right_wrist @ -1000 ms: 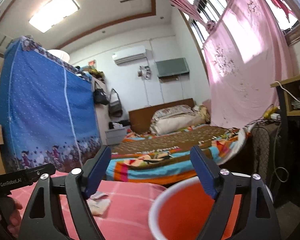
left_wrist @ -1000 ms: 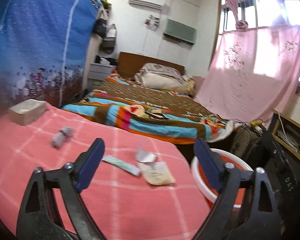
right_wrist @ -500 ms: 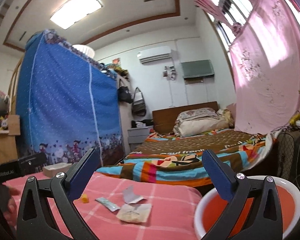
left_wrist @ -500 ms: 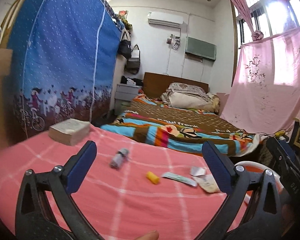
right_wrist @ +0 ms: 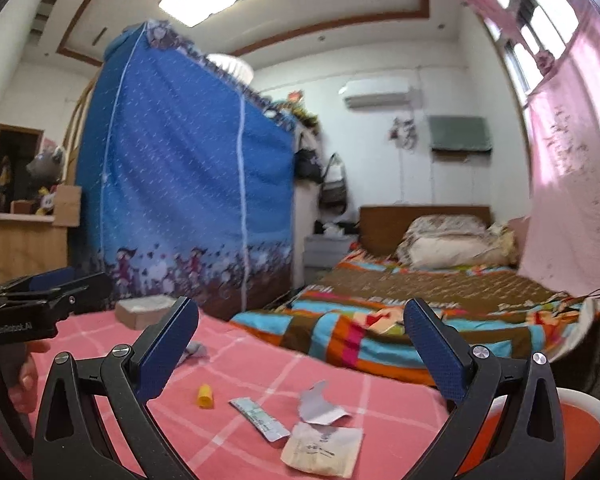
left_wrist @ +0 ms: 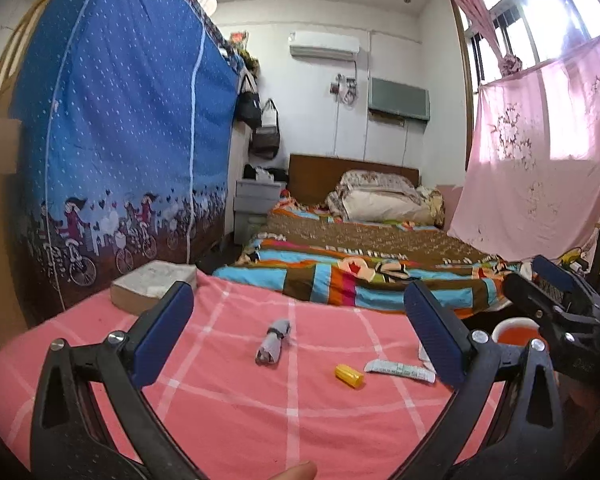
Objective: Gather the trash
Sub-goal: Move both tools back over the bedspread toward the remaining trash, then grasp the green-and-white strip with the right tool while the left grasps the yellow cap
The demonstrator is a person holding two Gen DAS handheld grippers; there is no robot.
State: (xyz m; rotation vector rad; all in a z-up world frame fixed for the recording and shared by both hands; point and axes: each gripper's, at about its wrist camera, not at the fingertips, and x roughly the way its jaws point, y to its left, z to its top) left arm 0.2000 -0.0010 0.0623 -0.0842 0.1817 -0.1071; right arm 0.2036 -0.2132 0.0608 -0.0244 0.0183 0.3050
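Note:
Trash lies on a pink checked tablecloth: a grey rolled scrap, a small yellow cap, a pale foil strip. The right wrist view shows the cap, the strip, a grey torn wrapper and a beige packet. An orange bin with a white rim stands at the table's right edge; it also shows in the left wrist view. My left gripper is open and empty above the cloth. My right gripper is open and empty above the wrappers.
A beige box sits at the table's far left corner. A bed with a striped blanket lies beyond the table. A blue fabric wardrobe stands on the left. A pink curtain hangs on the right.
Both grippers have drawn back and swung left. The yellow cap and more of the table have come into view. The bin has shifted toward the right edge of both views.

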